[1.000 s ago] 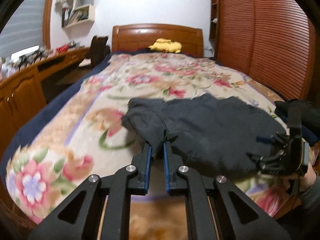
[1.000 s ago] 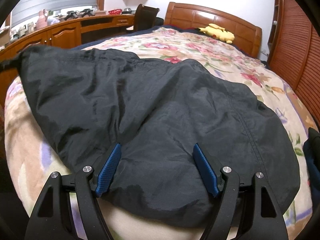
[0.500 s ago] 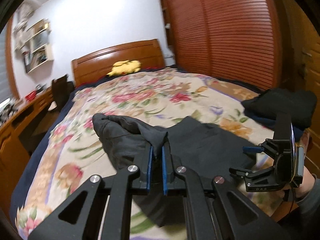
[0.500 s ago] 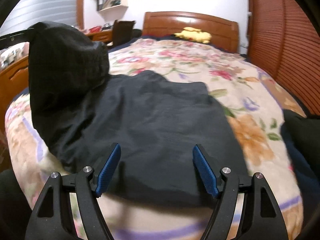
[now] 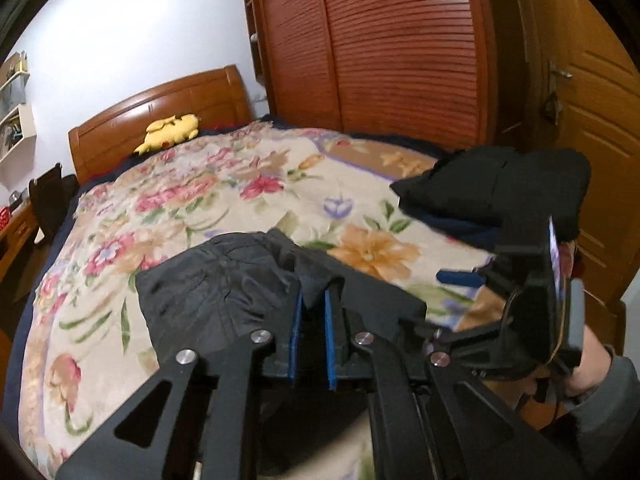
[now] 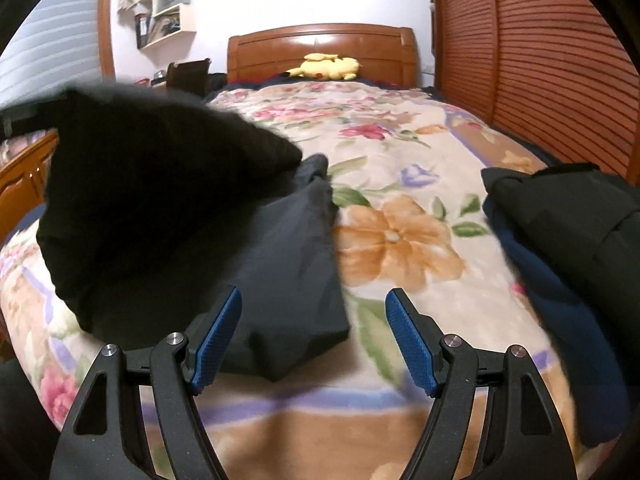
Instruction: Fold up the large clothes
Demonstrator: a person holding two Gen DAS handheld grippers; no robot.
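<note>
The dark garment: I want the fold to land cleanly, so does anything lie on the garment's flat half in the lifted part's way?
Nothing visible does. The dark garment lies bare on the floral blanket; the folded pile sits apart.

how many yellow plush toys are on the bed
1. The yellow plush toy lies at the head of the bed against the wooden headboard. Others may be hidden behind the lifted dark garment.
</note>
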